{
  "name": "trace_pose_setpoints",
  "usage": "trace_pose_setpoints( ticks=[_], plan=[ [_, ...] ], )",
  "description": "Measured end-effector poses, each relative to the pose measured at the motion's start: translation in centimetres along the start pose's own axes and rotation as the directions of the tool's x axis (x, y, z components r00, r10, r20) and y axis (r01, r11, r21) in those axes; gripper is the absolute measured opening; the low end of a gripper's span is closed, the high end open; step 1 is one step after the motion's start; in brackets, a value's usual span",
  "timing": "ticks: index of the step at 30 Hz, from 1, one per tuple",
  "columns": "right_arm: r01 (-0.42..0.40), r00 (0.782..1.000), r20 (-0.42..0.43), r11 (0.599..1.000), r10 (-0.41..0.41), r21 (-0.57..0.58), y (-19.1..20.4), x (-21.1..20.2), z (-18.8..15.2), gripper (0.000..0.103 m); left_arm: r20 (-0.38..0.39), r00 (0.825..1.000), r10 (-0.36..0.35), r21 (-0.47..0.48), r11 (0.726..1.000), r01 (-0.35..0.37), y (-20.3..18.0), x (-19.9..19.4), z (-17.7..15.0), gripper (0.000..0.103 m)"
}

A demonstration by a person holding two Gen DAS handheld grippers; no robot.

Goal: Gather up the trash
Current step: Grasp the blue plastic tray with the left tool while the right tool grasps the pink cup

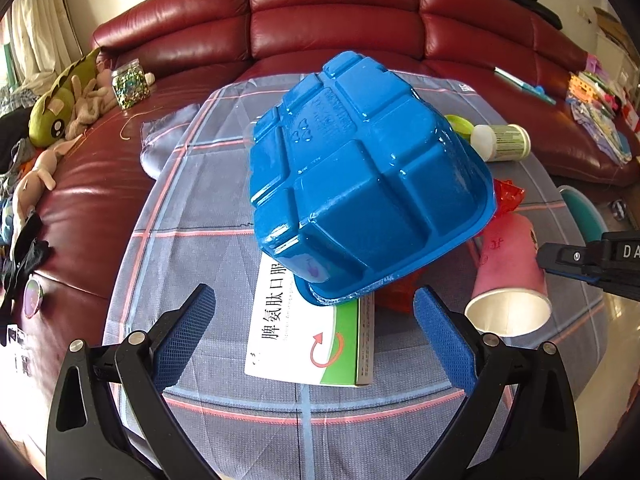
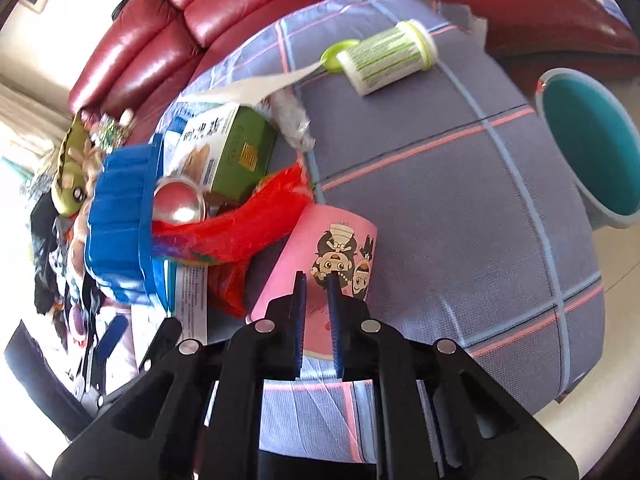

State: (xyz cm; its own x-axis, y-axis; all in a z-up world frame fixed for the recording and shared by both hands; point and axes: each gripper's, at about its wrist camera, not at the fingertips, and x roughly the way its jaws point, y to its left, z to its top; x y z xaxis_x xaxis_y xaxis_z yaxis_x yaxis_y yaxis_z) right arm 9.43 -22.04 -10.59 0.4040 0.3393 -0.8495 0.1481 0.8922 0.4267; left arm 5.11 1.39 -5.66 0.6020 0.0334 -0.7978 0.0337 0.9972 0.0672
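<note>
Low, right claw (image 2: 318,280) pinches pink cup (image 2: 332,248) rim.

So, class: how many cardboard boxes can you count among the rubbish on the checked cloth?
2. A white-and-green medicine box lies flat under the near edge of the overturned blue tray. A green snack box sits behind the tray, beside the red plastic bag. The tray may hide more.

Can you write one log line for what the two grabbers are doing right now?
left gripper: open, over medicine box | right gripper: shut on pink paper cup rim | teal bin: beside table
</note>
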Motion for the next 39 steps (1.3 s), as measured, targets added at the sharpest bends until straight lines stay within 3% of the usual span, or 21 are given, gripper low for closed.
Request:
trace_pose_setpoints(
  ticks=[1, 3, 4, 5, 15, 17, 23, 34, 39],
  plan=[
    [-0.001, 1.0, 0.003, 1.0, 0.001, -0.005, -0.1, -0.2, 0.0, 0.014, 0.001, 1.0, 0.006, -0.003, 1.0, -0.006, 0.0, 0.1, 0.1, 0.099],
    [0.003, 1.0, 0.001, 1.0, -0.003, 0.001, -0.4, -0.2, 0.0, 0.03, 0.005, 1.0, 0.005, -0.013, 1.0, -0.005, -0.1, 0.2, 0.3, 0.099],
    [-0.014, 1.0, -0.008, 1.0, 0.014, 0.016, -0.6, 0.0, 0.1, 0.059, 0.007, 1.0, 0.003, -0.014, 1.0, -0.003, -0.2, 0.3, 0.4, 0.099],
    [-0.014, 1.0, -0.013, 0.999, 0.015, 0.033, -0.8, 0.2, 0.1, 0.076, 0.008, 1.0, 0.006, -0.008, 1.0, -0.006, -0.3, 0.5, 0.6, 0.099],
    [0.005, 0.994, -0.108, 0.997, 0.004, 0.081, -0.5, 4.6, 0.0, 0.076, 0.011, 1.0, 0.023, 0.012, 1.0, -0.023, 0.5, 1.7, 2.8, 0.099],
    [-0.001, 0.994, -0.11, 0.997, 0.009, 0.075, -0.4, 5.1, -0.1, 0.068, 0.007, 1.0, 0.023, 0.015, 1.0, -0.023, 0.8, 2.1, 3.3, 0.099],
    [0.005, 0.994, -0.11, 1.0, -0.006, -0.005, 0.3, 4.7, -0.6, 0.064, 0.001, 1.0, -0.005, 0.072, 0.997, 0.005, 1.2, 3.1, 4.1, 0.099],
    [0.103, 0.992, -0.065, 0.99, -0.11, -0.093, 0.0, 3.3, -0.6, 0.065, -0.044, 0.999, 0.001, -0.045, 0.999, -0.003, 6.5, 3.5, 4.2, 0.099],
    [0.126, 0.99, -0.056, 0.986, -0.133, -0.113, 0.2, 3.3, -0.8, 0.065, -0.017, 1.0, 0.023, -0.11, 0.994, -0.025, 8.0, 2.6, 3.2, 0.099]
  ],
)
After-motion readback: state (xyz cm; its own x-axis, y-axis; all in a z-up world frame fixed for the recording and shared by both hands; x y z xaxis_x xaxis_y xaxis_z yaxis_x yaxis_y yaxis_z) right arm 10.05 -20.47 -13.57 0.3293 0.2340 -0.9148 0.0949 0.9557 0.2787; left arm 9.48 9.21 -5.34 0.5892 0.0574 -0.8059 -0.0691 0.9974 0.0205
